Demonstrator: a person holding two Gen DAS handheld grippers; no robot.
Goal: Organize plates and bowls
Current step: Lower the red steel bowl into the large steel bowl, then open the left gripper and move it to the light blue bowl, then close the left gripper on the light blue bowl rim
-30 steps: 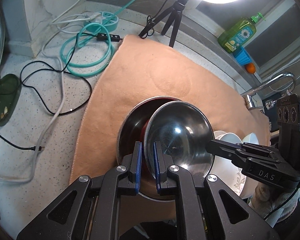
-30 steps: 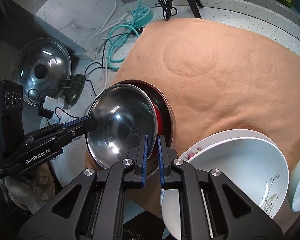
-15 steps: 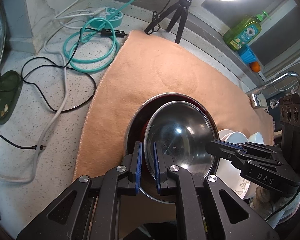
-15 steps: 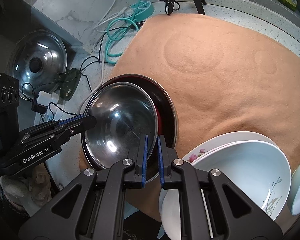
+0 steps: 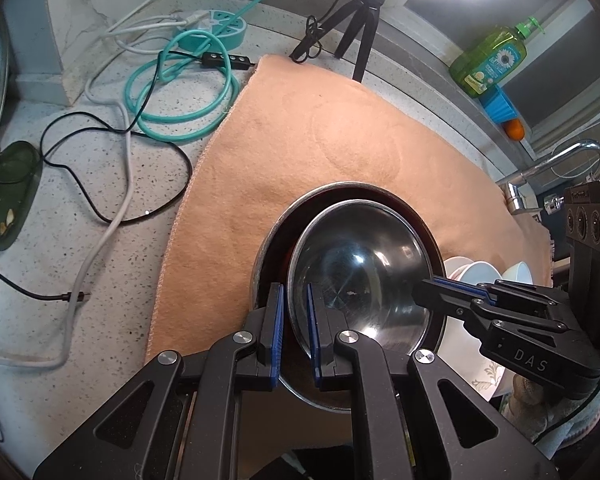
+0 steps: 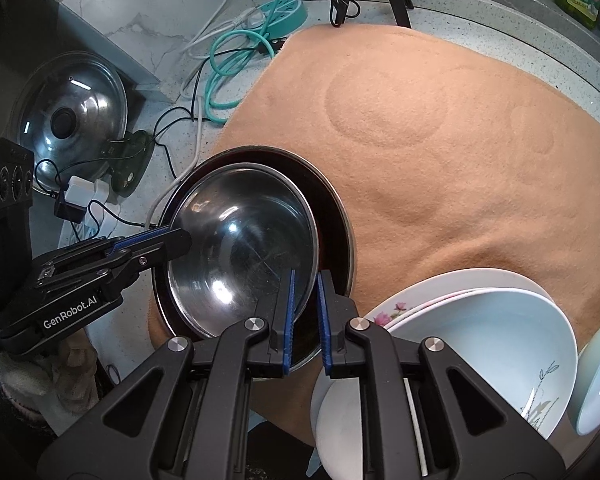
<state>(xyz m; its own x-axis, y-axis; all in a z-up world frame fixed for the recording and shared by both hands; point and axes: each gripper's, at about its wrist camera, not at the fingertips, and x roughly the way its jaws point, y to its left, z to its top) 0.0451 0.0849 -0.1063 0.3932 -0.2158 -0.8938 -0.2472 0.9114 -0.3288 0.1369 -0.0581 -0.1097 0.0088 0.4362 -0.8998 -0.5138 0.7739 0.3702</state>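
Note:
A small steel bowl (image 5: 360, 264) (image 6: 244, 256) sits inside a larger steel bowl (image 5: 284, 224) (image 6: 336, 216) with a red inside, on the orange cloth (image 5: 300, 128). My left gripper (image 5: 294, 336) is shut on the small bowl's near rim; it shows at the left in the right wrist view (image 6: 180, 238). My right gripper (image 6: 305, 312) is shut on the opposite rim; it shows at the right in the left wrist view (image 5: 420, 294). White plates and bowls (image 6: 480, 328) are stacked to the right.
Cables (image 5: 120, 132) and a teal power strip (image 5: 220, 28) lie on the speckled counter left of the cloth. A pot lid (image 6: 68, 108) stands at the far left. A tripod (image 5: 360, 12), a soap bottle (image 5: 488, 60) and a faucet (image 5: 556, 160) line the back.
The small bowl, held by both grippers, has come down and settled deeper and more centred in the larger bowl. Both grippers stay shut on its rim.

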